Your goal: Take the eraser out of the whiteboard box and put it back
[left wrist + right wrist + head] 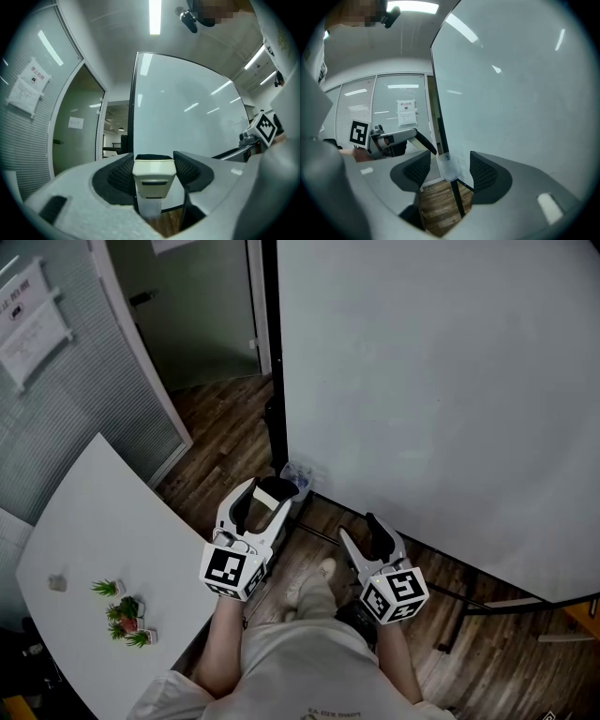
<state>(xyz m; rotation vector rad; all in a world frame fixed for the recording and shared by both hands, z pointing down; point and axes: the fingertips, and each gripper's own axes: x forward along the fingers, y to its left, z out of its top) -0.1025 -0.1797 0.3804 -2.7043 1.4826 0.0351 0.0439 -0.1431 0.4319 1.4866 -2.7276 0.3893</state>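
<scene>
Cream plastic block eraser [153,180] w/ black felt face is clamped between left gripper [270,495] jaws. Right gripper [450,165] is held apart, nothing gripped.

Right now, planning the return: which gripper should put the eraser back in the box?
Left. The left gripper grips the eraser close to the clear box; the right gripper stands open, empty.

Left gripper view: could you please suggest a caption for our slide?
Left gripper shut on the eraser, held in front of the whiteboard.
</scene>
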